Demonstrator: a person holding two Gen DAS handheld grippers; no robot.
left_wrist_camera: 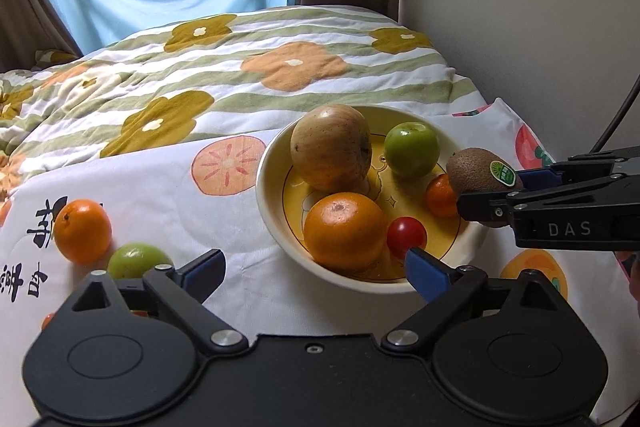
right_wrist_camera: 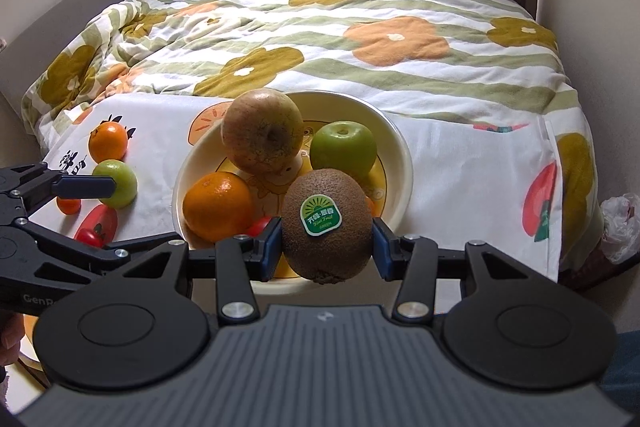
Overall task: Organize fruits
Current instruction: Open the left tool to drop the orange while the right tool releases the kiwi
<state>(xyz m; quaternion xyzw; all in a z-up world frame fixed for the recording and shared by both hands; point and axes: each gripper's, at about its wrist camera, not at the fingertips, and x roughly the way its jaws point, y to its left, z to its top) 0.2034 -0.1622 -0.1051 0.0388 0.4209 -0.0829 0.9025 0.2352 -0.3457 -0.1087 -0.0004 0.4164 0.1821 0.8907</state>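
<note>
The right hand-held gripper [right_wrist_camera: 326, 243] is clamped on the kiwi [right_wrist_camera: 326, 223] above the bowl [right_wrist_camera: 400, 155]; lower it gently into the gap beside the green apple [right_wrist_camera: 343, 149]. The left hand-held gripper [left_wrist_camera: 314, 267] is wide apart and holds nothing; keep it clear.

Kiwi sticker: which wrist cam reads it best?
Right wrist view: the kiwi sits centred between the right gripper jaws, sticker facing the lens. Left wrist view shows the kiwi at the frame's right side, sticker small and oblique.

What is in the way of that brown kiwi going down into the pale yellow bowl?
Nothing visible blocks the fuzzy brown kiwi. The right tongs hold it over the pale yellow bowl's near edge; bare bowl floor shows just beyond it.
</note>
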